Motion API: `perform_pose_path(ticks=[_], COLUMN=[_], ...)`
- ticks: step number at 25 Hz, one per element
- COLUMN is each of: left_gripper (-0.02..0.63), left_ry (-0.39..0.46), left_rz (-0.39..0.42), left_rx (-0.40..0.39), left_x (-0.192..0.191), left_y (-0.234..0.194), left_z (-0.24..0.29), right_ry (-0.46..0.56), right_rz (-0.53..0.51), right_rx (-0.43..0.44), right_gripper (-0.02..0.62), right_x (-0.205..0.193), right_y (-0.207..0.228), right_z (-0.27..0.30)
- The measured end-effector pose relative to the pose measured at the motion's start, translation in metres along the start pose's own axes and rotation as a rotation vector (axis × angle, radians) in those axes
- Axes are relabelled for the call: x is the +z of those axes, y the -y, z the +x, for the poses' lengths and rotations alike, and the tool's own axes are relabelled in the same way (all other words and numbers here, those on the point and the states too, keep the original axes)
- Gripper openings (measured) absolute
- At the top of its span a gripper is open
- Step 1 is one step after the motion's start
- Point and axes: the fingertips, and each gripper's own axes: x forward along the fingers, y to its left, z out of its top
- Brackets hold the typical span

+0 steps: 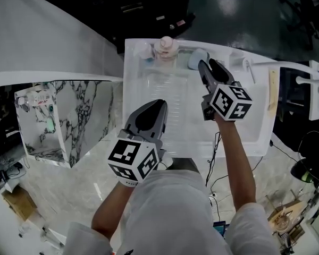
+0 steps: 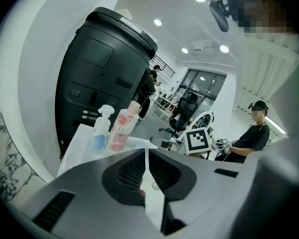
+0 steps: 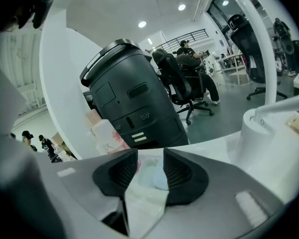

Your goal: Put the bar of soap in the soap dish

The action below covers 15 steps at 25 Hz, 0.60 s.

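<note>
A pale blue bar of soap [image 1: 196, 58] sits at the tips of my right gripper [image 1: 202, 64], above the far right corner of the white sink [image 1: 149, 132]. In the right gripper view the soap [image 3: 159, 176] lies between the dark pads, against the right one, and the jaws are shut on it. My left gripper [image 1: 158, 104] hovers over the near part of the sink; its jaws [image 2: 146, 152] are shut with nothing between them. I cannot make out a soap dish.
A pink bottle [image 1: 165, 49] and a small blue spray bottle [image 2: 100, 128] stand on the sink's far rim. A white tap [image 3: 269, 113] rises at the right. A big black bin [image 2: 104, 73] stands behind. A marble-patterned box [image 1: 64, 118] sits at the left.
</note>
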Motion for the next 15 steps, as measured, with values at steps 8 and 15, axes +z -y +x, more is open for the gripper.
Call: perform_pose_path(ticks=[8, 15], left_gripper=[0.029, 0.026], left_ry=[0.034, 0.074], left_rz=[-0.011, -0.017], left_rx=[0.007, -0.003], left_x=[0.008, 0.014], left_y=[0.012, 0.028], left_z=[-0.019, -0.037], right_ry=[0.026, 0.061], right_rz=[-0.071, -0.169], right_rx=[0.031, 0.057], right_gripper=[0.161, 0.161], right_x=[0.016, 0.034], right_y=[-0.031, -0.065], right_z=[-0.036, -0.076])
